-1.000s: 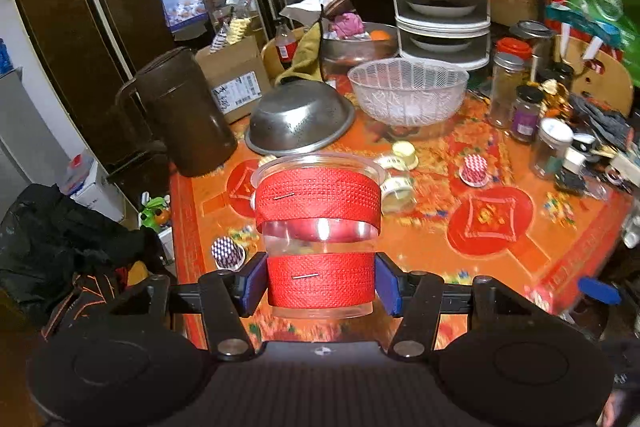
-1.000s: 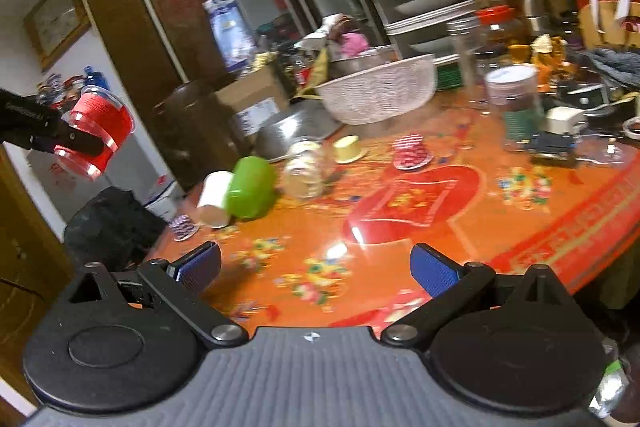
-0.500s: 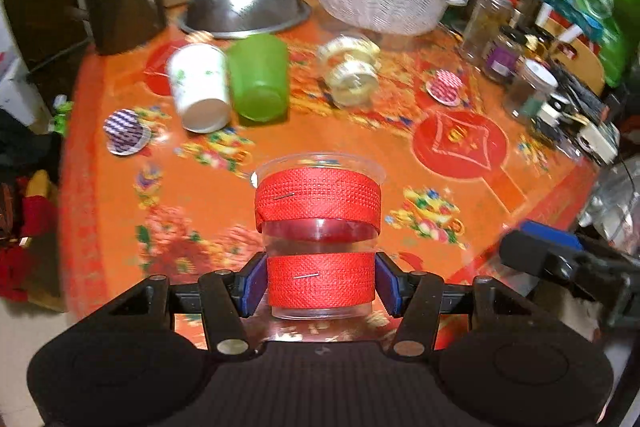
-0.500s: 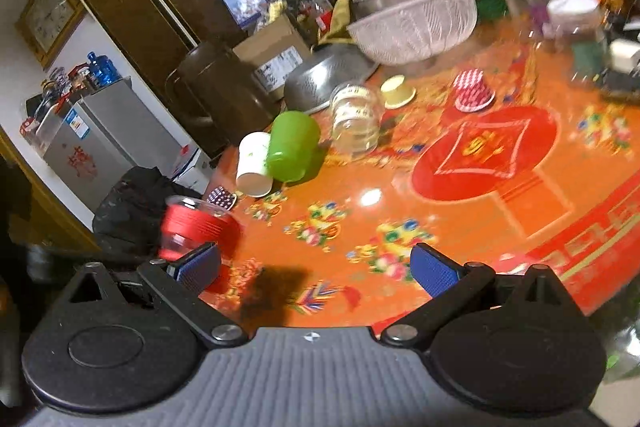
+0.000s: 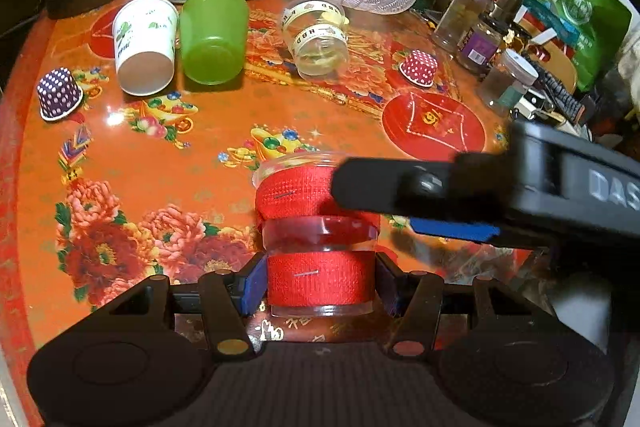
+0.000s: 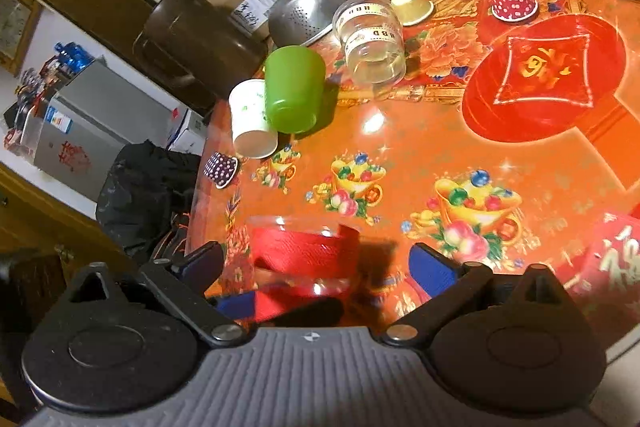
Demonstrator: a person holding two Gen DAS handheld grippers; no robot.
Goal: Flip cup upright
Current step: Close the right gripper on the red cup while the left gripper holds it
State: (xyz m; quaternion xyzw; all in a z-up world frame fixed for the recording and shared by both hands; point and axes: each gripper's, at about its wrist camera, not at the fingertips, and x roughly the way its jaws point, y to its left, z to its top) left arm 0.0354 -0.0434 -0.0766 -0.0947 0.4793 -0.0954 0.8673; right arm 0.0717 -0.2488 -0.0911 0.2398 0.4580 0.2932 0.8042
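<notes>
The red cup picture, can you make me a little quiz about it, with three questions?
1. True or false: the left gripper holds the red-banded clear cup with its open end up.
2. Which cup lies on its side right beside the green cup? A) the paper cup B) a blue mug C) a black cup
3. Fill in: the right gripper has its fingers ____ on either side of the red-banded cup.

Key: 1 true. 2 A. 3 open.
</notes>
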